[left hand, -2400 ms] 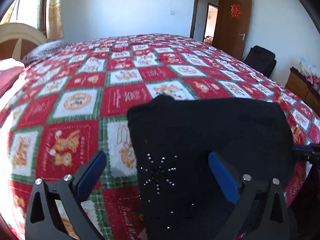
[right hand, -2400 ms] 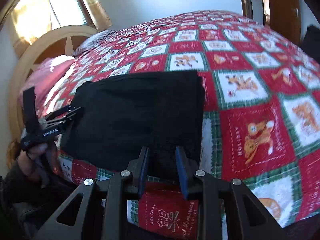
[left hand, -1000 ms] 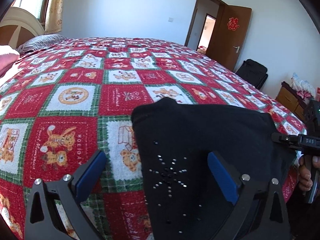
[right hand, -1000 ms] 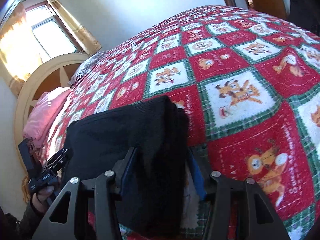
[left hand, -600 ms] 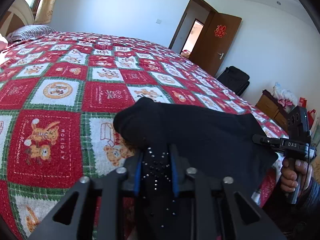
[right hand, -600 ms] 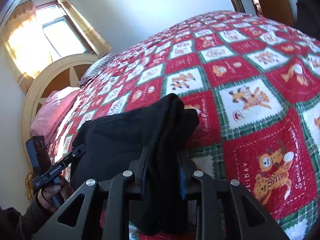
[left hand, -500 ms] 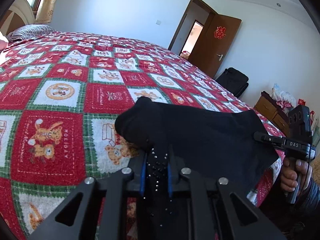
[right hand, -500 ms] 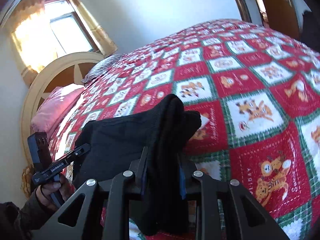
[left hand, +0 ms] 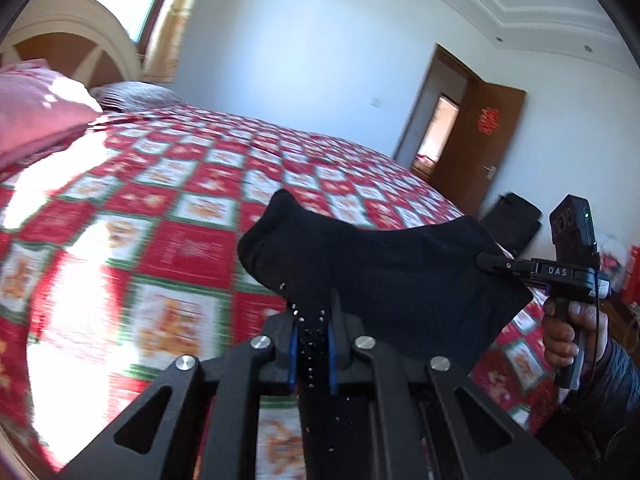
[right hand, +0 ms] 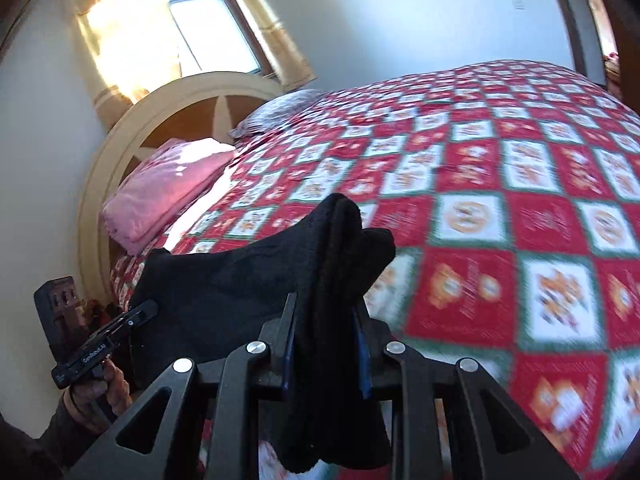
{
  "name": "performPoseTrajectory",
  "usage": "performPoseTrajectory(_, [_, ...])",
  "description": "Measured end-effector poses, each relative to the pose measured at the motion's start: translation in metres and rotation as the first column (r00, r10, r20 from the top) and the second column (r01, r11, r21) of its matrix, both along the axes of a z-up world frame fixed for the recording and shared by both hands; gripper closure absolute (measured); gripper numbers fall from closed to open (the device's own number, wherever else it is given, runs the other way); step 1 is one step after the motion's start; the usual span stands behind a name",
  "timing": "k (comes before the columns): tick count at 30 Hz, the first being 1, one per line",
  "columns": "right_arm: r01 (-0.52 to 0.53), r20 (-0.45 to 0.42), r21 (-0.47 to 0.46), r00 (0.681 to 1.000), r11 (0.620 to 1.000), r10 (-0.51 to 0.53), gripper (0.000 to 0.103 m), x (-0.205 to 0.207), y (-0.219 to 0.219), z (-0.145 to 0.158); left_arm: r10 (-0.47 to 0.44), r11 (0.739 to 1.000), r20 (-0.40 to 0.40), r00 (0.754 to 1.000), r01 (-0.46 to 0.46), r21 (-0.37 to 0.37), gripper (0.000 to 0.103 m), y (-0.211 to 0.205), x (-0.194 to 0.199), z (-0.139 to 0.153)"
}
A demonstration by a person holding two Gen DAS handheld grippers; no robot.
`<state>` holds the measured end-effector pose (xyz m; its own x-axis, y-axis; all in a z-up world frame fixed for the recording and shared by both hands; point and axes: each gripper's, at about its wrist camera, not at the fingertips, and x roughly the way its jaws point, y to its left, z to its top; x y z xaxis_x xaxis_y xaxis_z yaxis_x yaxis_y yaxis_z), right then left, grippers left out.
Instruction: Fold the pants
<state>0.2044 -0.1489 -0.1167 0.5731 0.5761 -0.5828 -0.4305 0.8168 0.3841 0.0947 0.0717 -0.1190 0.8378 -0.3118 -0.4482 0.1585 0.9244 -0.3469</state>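
Observation:
The black pants [left hand: 384, 264], folded and dotted with small studs, hang stretched between both grippers above the bed. My left gripper [left hand: 311, 344] is shut on one corner of them. My right gripper [right hand: 324, 344] is shut on the other corner, where thick folded layers [right hand: 344, 248] bunch up between its pads. In the left wrist view the right gripper [left hand: 492, 262] pinches the far edge. In the right wrist view the left gripper [right hand: 140, 312] pinches the far corner at the lower left.
The bed carries a red, green and white checked quilt [left hand: 168, 208]. A pink pillow [right hand: 168, 184] and a grey pillow [right hand: 276, 112] lie by the cream headboard [right hand: 132, 128]. A brown door [left hand: 480, 148] and a black bag [left hand: 516, 216] stand at the right.
Both grippers closed on the ends of the pants and have lifted them off the quilt. The cloth now hangs in the air between them, and both views have tilted upward.

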Motion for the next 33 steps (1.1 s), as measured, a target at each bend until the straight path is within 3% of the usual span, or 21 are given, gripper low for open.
performPoseTrajectory(6, [-0.063, -0.040, 0.000, 0.997, 0.998, 0.063, 0.078, 0.051, 0.067, -0.029, 0.135, 0.990, -0.044, 0.990, -0.132, 0.049, 0.092, 0.042, 0.017, -0.022])
performPoseTrajectory(10, [-0.057, -0.081, -0.003, 0.995, 0.998, 0.057, 0.078, 0.068, 0.083, -0.051, 0.154, 0.988, -0.099, 0.983, -0.151, 0.035, 0.091, 0.055, 0.026, -0.046])
performPoseTrajectory(13, [-0.040, -0.110, 0.003, 0.993, 0.999, 0.040, 0.076, 0.075, 0.076, -0.059, 0.161, 0.987, -0.119, 0.980, -0.158, 0.036, 0.078, 0.054, 0.025, -0.056])
performPoseTrajectory(17, [-0.006, -0.132, -0.028, 0.991, 1.000, 0.003, 0.062, 0.074, 0.063, -0.065, 0.182, 0.983, -0.129, 0.975, -0.179, 0.033, 0.043, 0.049, 0.016, -0.060])
performPoseTrajectory(19, [0.013, -0.149, -0.040, 0.989, 0.999, -0.019, 0.052, 0.076, 0.057, -0.070, 0.201, 0.979, -0.134, 0.970, -0.198, 0.039, 0.034, 0.049, 0.015, -0.062])
performPoseTrajectory(20, [0.027, -0.156, -0.039, 0.987, 0.999, -0.033, 0.044, 0.077, 0.053, -0.072, 0.202, 0.979, -0.134, 0.970, -0.199, 0.033, 0.034, 0.051, 0.015, -0.062])
performPoseTrajectory(21, [0.035, -0.162, -0.031, 0.986, 0.999, -0.039, 0.043, 0.078, 0.050, -0.074, 0.201, 0.980, -0.136, 0.970, -0.198, 0.033, 0.034, 0.051, 0.014, -0.062])
performPoseTrajectory(25, [0.039, -0.163, -0.011, 0.986, 0.999, -0.041, 0.043, 0.078, 0.045, -0.073, 0.227, 0.973, -0.147, 0.963, -0.218, 0.073, 0.027, 0.052, 0.010, -0.060])
performPoseTrajectory(33, [0.087, -0.125, 0.002, 0.988, 0.996, -0.086, 0.041, 0.064, 0.025, -0.064, 0.275, 0.955, -0.154, 0.949, -0.251, 0.155, 0.027, 0.047, -0.004, -0.050])
